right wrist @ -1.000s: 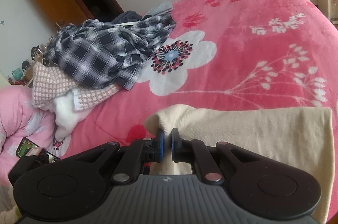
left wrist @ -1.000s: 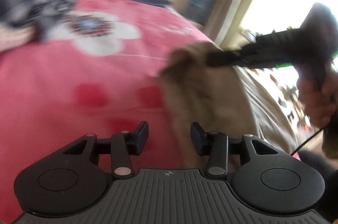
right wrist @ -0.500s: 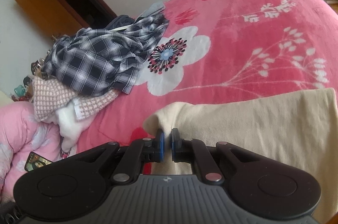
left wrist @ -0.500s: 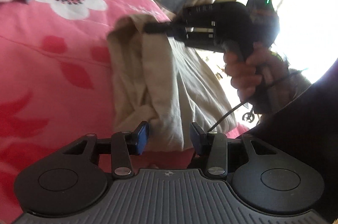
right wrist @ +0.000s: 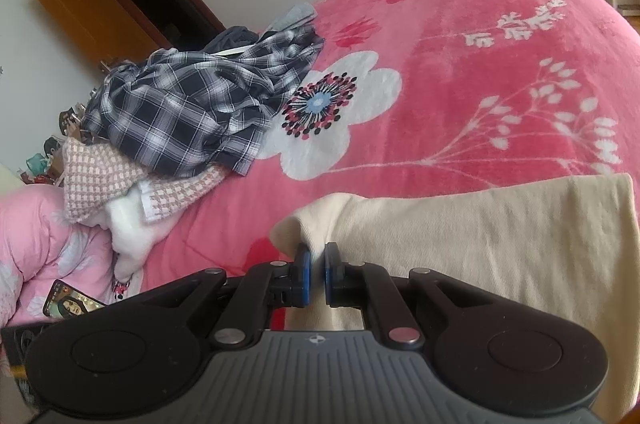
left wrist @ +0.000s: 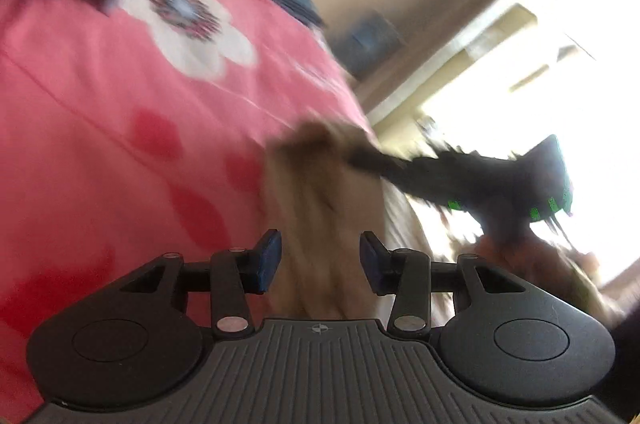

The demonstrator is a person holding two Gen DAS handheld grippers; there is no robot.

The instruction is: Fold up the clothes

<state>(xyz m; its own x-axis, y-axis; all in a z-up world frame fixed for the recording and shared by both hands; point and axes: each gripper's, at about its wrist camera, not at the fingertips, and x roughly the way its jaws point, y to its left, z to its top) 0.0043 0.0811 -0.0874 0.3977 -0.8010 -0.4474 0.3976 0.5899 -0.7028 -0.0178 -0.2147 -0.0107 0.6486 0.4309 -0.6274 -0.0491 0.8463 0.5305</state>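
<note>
Between the clenched right claw [right wrist: 316, 274]: beige garment [right wrist: 480, 244]; left claw [left wrist: 320, 260] released.

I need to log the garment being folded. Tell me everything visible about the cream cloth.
The cream cloth is a plain, finely ribbed fabric, unprinted. It lies spread on the pink blanket, reaching towards the right of the right wrist view. Its left corner is lifted into a small peak, pinched by the shut right tongs. In the blurred left wrist view it hangs in folds between the open left tongs, whose pads do not press on it.
</note>
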